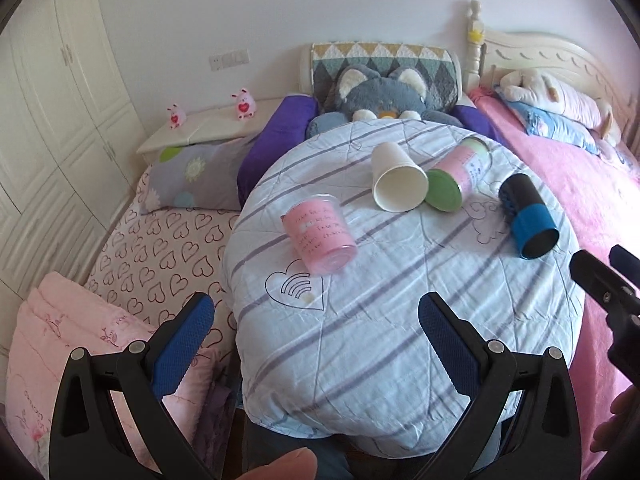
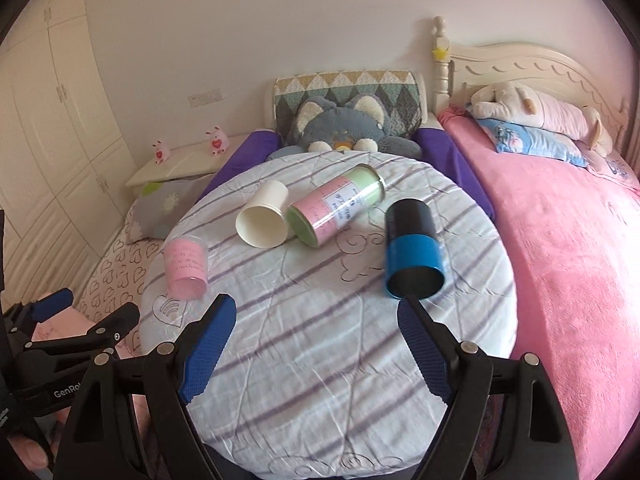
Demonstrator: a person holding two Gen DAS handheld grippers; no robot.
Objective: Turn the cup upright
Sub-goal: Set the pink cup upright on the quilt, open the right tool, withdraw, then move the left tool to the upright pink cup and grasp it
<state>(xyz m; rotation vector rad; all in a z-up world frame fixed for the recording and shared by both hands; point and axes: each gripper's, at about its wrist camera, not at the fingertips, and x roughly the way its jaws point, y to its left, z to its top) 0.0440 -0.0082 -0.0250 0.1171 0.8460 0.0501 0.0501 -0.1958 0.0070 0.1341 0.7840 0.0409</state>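
Several containers rest on a round table point(image 1: 360, 340) under a striped cloth. A clear cup with pink filling point(image 1: 320, 236) point(image 2: 186, 262) stands mouth down at the left. A white paper cup point(image 1: 396, 180) point(image 2: 264, 216), a pink and green can point(image 1: 456, 176) point(image 2: 340, 208) and a black and blue cup point(image 1: 528, 216) point(image 2: 412, 248) lie on their sides. My left gripper point(image 1: 316, 312) is open and empty, short of the pink cup. My right gripper point(image 2: 316, 312) is open and empty, near the black and blue cup's mouth.
A bed with a heart-print sheet point(image 1: 160, 248) and folded pink blanket point(image 1: 72, 340) lies left. A pink bed point(image 2: 560, 240) lies right. A grey plush cat point(image 1: 384, 96) sits behind the table. A nightstand point(image 1: 208, 128) and wardrobe point(image 1: 48, 120) stand at the left.
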